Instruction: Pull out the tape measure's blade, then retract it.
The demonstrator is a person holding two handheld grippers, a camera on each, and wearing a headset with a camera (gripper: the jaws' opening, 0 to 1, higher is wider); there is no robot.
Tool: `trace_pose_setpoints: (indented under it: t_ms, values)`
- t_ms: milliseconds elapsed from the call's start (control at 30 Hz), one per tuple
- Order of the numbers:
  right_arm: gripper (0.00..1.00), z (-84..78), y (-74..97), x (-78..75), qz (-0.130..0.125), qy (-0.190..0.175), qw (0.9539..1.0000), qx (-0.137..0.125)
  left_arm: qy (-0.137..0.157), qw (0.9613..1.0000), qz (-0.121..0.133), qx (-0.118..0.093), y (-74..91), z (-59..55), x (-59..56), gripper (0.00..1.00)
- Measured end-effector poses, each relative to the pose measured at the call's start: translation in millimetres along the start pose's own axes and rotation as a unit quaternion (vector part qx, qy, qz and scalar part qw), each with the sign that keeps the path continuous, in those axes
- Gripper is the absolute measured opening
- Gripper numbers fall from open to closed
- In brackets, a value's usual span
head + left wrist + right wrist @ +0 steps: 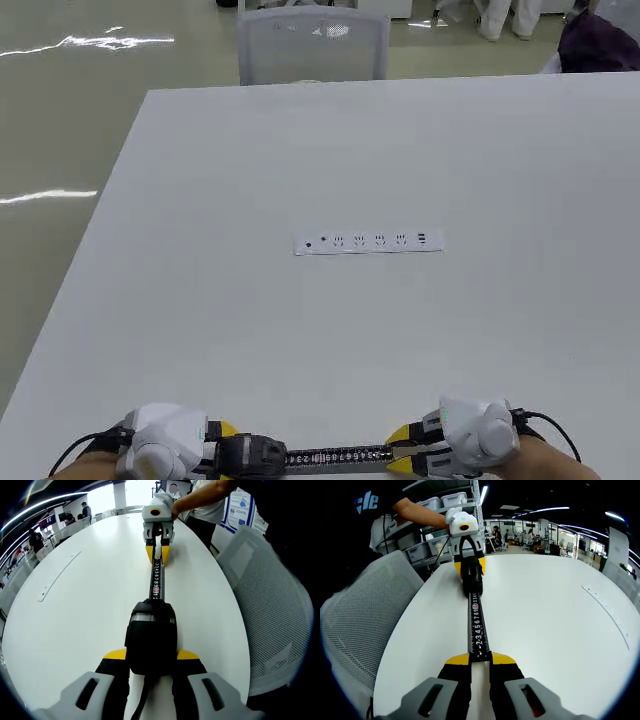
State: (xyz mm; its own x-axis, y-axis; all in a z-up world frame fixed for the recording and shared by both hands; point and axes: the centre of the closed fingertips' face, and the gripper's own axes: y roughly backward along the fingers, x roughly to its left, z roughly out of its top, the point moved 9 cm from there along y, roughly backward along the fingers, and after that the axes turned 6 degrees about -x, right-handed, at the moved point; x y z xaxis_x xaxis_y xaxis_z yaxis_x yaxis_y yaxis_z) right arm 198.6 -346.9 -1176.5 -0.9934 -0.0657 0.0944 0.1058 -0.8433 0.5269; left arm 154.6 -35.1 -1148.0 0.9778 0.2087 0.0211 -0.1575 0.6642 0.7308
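I see a white worktop (200, 300) with a power strip (368, 242) lying mid-surface, and a grey mesh chair (312, 45) at its far edge.

Black tape measure case (151, 639); blade (476, 625) black with white numerals, some red. My left gripper (151, 656), right gripper (480, 660): yellow tips, black jaws. White table (300, 150).

I hold my left gripper (226, 450) and right gripper (402, 452) low and apart, noses facing each other, both seemingly clamped tight.
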Motion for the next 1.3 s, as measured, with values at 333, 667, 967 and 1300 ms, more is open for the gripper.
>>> trace_pose_setpoints:
  t_ms: [333,667,967,1300]
  values:
    - [0.11,-2.9,4.9,0.2,-0.001,-0.001,1.0,0.003,0.0,1.0,0.0,0.001,0.2,0.3,0.0,0.28]
    - [0.11,-6.5,11.2,-0.4,-0.003,-0.001,1.0,0.006,0.001,1.0,-0.001,0.001,-0.3,0.6,-0.1,0.28]
    - [0.11,-9.6,15.0,0.2,-0.004,-0.004,0.9999,0.009,0.0,1.0,-0.001,0.001,-0.3,0.3,0.2,0.28]
    - [0.1,-12.0,18.5,0.2,-0.004,-0.006,0.9999,0.01,0.0,1.0,0.0,0.002,-0.3,1.0,-0.3,0.29]
